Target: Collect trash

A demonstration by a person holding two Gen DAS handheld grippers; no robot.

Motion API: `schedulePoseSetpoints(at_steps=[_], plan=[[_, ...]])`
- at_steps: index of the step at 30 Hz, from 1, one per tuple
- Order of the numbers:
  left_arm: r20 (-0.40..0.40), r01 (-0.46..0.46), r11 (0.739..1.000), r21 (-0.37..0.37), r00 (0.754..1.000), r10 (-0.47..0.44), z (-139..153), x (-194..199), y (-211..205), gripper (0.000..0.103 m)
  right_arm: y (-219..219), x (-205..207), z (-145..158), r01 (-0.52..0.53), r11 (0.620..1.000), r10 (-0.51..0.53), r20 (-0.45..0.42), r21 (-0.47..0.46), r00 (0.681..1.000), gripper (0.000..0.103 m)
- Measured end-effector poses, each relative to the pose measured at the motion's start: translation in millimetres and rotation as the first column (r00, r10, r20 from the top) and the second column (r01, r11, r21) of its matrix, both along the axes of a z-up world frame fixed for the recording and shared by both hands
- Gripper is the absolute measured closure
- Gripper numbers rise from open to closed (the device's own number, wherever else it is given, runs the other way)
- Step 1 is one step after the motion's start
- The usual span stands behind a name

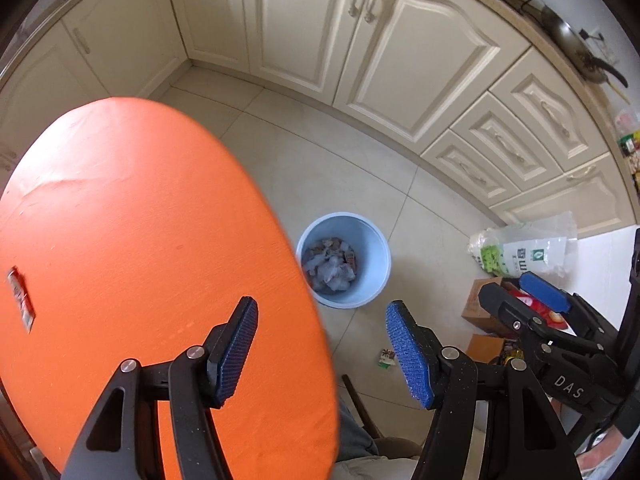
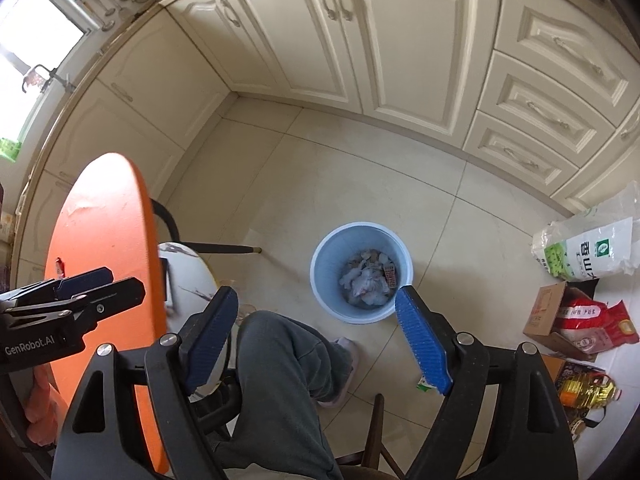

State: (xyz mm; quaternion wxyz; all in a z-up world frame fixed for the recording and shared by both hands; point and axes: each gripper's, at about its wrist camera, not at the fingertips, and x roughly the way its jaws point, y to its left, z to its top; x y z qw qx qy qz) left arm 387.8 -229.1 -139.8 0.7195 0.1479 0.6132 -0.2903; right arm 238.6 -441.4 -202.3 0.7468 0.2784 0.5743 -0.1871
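Observation:
A light blue bin [image 1: 374,258] stands on the tiled floor beside the orange table [image 1: 120,200], with crumpled paper and wrappers [image 1: 330,266] inside. In the left wrist view my left gripper [image 1: 324,340] hangs open and empty over the table's edge. My right gripper [image 2: 318,328] is open and empty too, above the floor just in front of the bin [image 2: 332,264]. A red and white wrapper [image 1: 20,304] lies on the table at the far left. On the floor near the bin lies a small green and white wrapper [image 1: 386,359]. Each gripper shows in the other's view: the right gripper [image 1: 516,292] and the left gripper [image 2: 116,280].
A person's trouser leg [image 2: 284,368] and slipper [image 2: 344,364] are below my right gripper. A white rice bag [image 2: 588,252], a cardboard box [image 2: 544,312], a red bag [image 2: 592,320] and an oil bottle [image 2: 584,392] crowd the floor at right. Cream cabinets [image 2: 360,40] line the back. A chair [image 2: 188,264] stands by the table.

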Motion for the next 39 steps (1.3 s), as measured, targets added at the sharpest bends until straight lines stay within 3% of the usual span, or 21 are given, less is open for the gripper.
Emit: schedulePoseSetpoints(at_steps=[6, 12, 16, 26, 34, 39], plan=[[0.055, -0.099, 0.995, -0.031, 0.993, 0.101, 34.8, -15.2, 82.6, 0.037, 46.8, 20.3, 26.3, -0.084, 0.996, 0.085, 0.043, -0.037, 0.995, 0.02], [0.071, -0.257, 0.966, -0.04, 0.963, 0.259, 57.9, -17.7, 185.3, 0.036, 115.3, 60.5, 48.8, -0.223, 0.971, 0.23, 0.073, -0.086, 0.97, 0.016], [0.071, -0.374, 0.926, -0.045, 0.924, 0.376, 72.8, -13.7, 251.8, 0.036, 172.1, 97.0, 51.4, -0.361, 0.927, 0.369, 0.072, -0.101, 0.927, 0.015], [0.06, -0.605, 0.794, -0.052, 0.792, 0.608, 99.5, -16.7, 389.2, 0.034, 276.8, 175.0, 43.6, -0.555, 0.825, 0.561, 0.039, -0.109, 0.827, 0.015], [0.0, -0.686, 0.722, -0.085, 0.725, 0.689, 100.1, -16.0, 456.4, 0.034, 348.5, 231.0, 16.8, -0.643, 0.765, 0.644, 0.029, -0.037, 0.765, 0.016], [-0.038, -0.71, 0.698, -0.092, 0.703, 0.71, 91.9, -5.7, 491.8, 0.034, 382.4, 267.9, 0.3, -0.676, 0.733, 0.676, -0.023, -0.072, 0.736, 0.027]])
